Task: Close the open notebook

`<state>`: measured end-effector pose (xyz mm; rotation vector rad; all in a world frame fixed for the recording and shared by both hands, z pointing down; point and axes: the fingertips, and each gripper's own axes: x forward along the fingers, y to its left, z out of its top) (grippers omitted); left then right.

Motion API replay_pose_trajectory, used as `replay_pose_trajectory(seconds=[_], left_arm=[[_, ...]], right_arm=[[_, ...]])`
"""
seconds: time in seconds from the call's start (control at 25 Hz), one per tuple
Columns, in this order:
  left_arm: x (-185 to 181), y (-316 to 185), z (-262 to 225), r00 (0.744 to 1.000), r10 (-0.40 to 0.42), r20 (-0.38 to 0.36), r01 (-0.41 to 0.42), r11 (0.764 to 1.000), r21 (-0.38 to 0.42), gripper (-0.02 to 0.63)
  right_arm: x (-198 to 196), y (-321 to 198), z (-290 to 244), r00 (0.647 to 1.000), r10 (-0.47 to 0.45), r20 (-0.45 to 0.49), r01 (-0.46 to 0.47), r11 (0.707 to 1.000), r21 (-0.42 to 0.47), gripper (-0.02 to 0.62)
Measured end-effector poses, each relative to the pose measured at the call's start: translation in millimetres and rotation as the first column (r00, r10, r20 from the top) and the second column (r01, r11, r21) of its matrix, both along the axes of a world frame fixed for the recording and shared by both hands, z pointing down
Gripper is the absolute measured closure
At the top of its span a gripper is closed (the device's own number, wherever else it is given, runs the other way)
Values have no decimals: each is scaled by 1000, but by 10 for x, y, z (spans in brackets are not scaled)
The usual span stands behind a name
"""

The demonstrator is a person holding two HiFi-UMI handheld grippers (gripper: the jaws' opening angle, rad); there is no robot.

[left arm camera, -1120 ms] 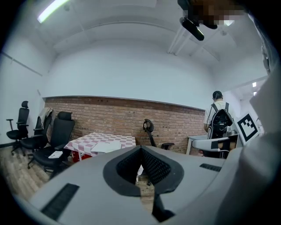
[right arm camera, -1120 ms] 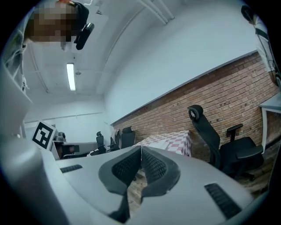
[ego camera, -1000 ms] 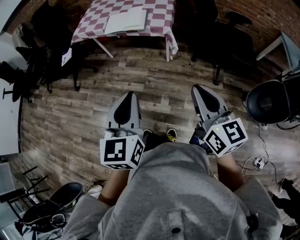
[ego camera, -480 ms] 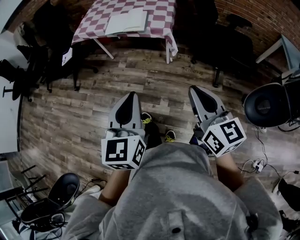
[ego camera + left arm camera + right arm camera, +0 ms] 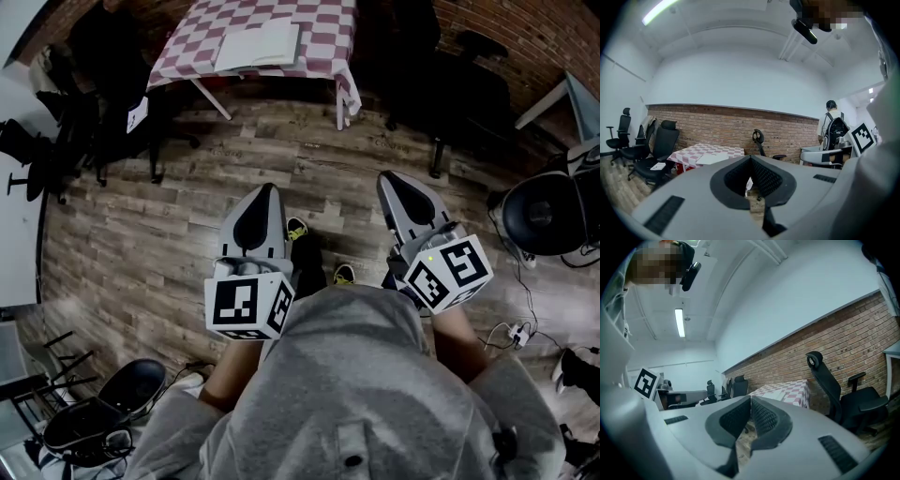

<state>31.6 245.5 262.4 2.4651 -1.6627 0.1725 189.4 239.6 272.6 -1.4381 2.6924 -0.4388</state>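
An open white notebook (image 5: 258, 45) lies flat on a table with a red-and-white checked cloth (image 5: 323, 33), far ahead across the wooden floor. It also shows as a pale sheet (image 5: 712, 158) on that table (image 5: 693, 152) in the left gripper view. My left gripper (image 5: 259, 190) is held in front of my body, shut and with nothing in it. My right gripper (image 5: 387, 177) is beside it, also shut and empty. Both point toward the table from a distance. In the right gripper view the table (image 5: 787, 391) stands beyond the shut jaws.
Black office chairs (image 5: 89, 122) stand left of the table and another (image 5: 455, 70) to its right. A round dark seat (image 5: 544, 211) and floor cables (image 5: 511, 328) are at the right. A person with a backpack (image 5: 833, 127) stands at a desk.
The table and notebook have shifted slightly rightward and nearer in the head view, and my feet have stepped. Both grippers stay shut in the same pose.
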Motion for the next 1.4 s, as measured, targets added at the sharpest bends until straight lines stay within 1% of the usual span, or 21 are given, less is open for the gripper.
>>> replay_pose_trajectory(seconds=[0.52, 1.08, 1.4], left_arm=[[-311, -482, 105, 1000, -10, -22, 9, 1000, -29, 597], [-759, -1459, 267, 1000, -23, -3, 23, 996, -81, 597], [-997, -1916, 233, 1000, -17, -14, 16, 997, -82, 597]], right_arm=[[-271, -504, 78, 1000, 1, -24, -1, 1000, -28, 569], [-730, -1498, 214, 999, -22, -45, 18, 997, -81, 569], [-940, -1931, 208, 999, -7, -49, 2, 995, -96, 569]])
